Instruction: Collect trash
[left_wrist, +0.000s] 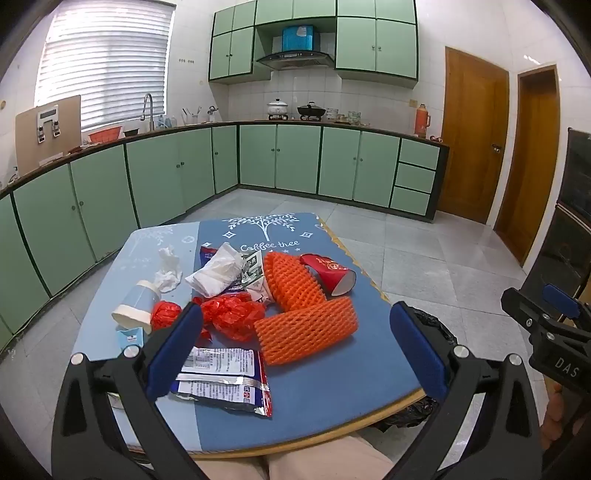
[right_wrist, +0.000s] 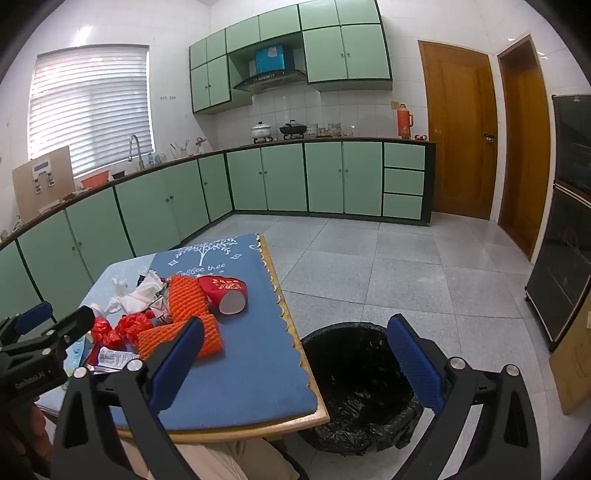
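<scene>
Hovering above the near edge of the tabletop (left_wrist: 332, 398), left claw (left_wrist: 295, 350) has its jaws spread wide, nothing between the blue pads. Right claw (right_wrist: 291, 365) likewise fully spread and empty, over the tabletop's near right corner and the black-lined trash bin (right_wrist: 354, 373).

Landmark: the near orange foam net (left_wrist: 306, 330), lying mid-tabletop.
- Second orange foam net (left_wrist: 291, 280) just behind it, touching.
- Red paper cup (left_wrist: 330, 275) on its side behind and to the right, open mouth facing the right edge.
- Crumpled red plastic bag (left_wrist: 229, 314) just left of the net; a smaller red wad (left_wrist: 164, 314) further left.
- Printed foil wrappers (left_wrist: 225, 380) in front and to the left, flat, near the left claw's left finger.
- White crumpled bag (left_wrist: 218, 273) and tissue (left_wrist: 168, 271) behind and left.
- Pale blue cup with white lid (left_wrist: 135, 306) on its side, far left.

Bin stands on the floor to the right of the net, beside the tabletop's right edge.
</scene>
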